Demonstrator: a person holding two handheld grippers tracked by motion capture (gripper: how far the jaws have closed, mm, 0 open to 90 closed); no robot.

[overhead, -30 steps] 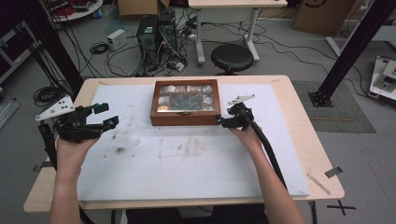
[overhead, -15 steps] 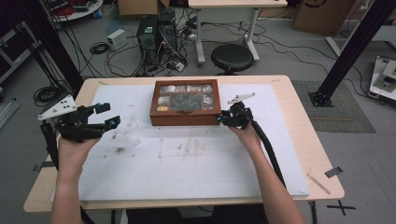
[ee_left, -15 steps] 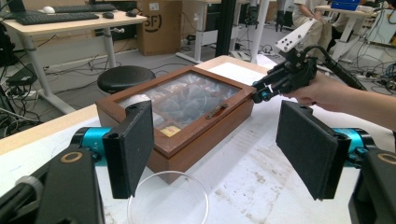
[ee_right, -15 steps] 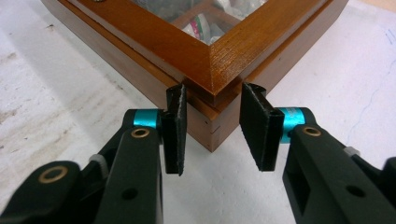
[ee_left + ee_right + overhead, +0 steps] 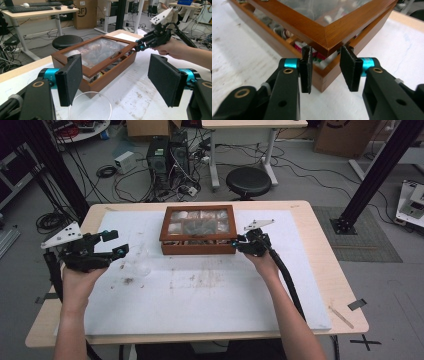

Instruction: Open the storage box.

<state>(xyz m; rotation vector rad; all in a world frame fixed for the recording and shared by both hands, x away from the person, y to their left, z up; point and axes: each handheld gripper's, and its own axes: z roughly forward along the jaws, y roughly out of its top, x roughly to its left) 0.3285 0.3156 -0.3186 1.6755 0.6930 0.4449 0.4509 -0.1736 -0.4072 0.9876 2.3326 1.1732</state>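
Observation:
A brown wooden box [image 5: 198, 227] with a glass lid [image 5: 100, 51] stands at the back middle of the white mat. The lid's front edge is lifted a little, and a gap shows small items inside [image 5: 287, 33]. My right gripper [image 5: 235, 243] is at the box's front right corner, open. Its pads [image 5: 305, 72] stand either side of the lid's corner [image 5: 328, 47] and just under it. My left gripper [image 5: 116, 244] hovers left of the box, open wide with nothing between its pads [image 5: 72, 75]. Below it a clear round dish [image 5: 90, 108] rests on the mat.
The white mat [image 5: 210, 295] covers most of the wooden table [image 5: 330, 270] and has brown smudges near its middle. A thin stick [image 5: 341, 316] lies at the front right corner. A black stool [image 5: 248, 180] and computer towers stand on the floor behind the table.
My left gripper has shifted slightly to the right. My right gripper stays at the box's front right corner.

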